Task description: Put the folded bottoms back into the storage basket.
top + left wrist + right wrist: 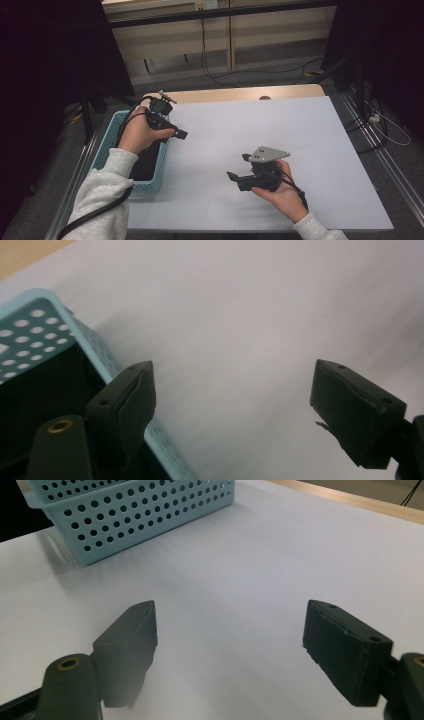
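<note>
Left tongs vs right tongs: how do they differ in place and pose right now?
The left tongs hang by the blue basket's inner rim at the table's left; the right tongs sit over the bare white sheet, nearer the person. The left tongs point right across the high view; the right tongs point left, toward the basket. Both stand open, with nothing between their jaws.

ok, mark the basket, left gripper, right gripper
basket (156, 176): high view, right wall.
left gripper (179, 133): high view, between its fingertips, jaws open.
right gripper (238, 166): high view, between its fingertips, jaws open.
</note>
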